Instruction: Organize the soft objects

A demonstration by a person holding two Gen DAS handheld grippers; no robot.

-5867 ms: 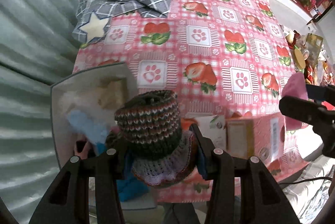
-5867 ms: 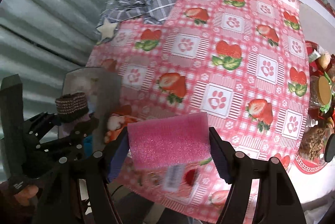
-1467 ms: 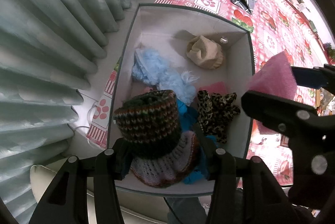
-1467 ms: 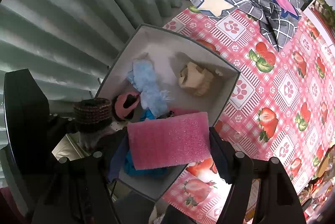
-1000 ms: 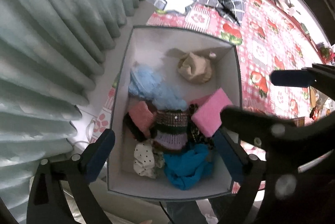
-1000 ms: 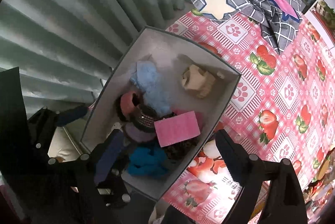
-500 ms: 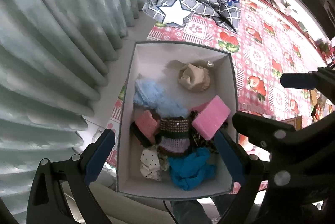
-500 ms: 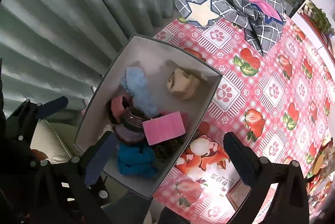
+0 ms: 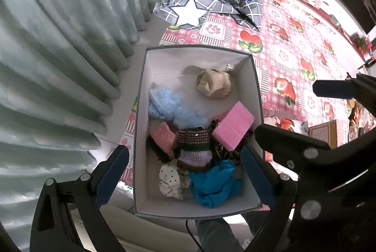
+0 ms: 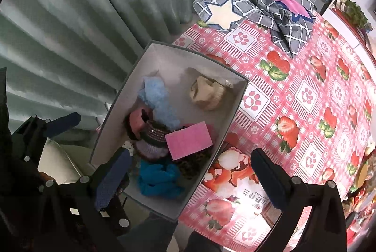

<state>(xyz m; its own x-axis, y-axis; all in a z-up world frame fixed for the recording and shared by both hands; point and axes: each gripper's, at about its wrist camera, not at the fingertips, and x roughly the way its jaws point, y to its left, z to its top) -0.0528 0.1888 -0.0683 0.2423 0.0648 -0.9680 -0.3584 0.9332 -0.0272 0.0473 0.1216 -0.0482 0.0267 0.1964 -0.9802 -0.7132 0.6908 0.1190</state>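
Both tools hang wide and empty above the box of soft things.

The left tool and right tool each hold nothing, fingers spread, over the grey box at the near left edge of the surface. Inside I count seven or so pieces: one pink sponge, one knitted hat, one blue cloth, one pale blue fluff, one beige bundle, one dotted cloth, one pink knit piece. This drop looks done; the next move likely calls for reaching to the checked cloth at the far end, if it counts.
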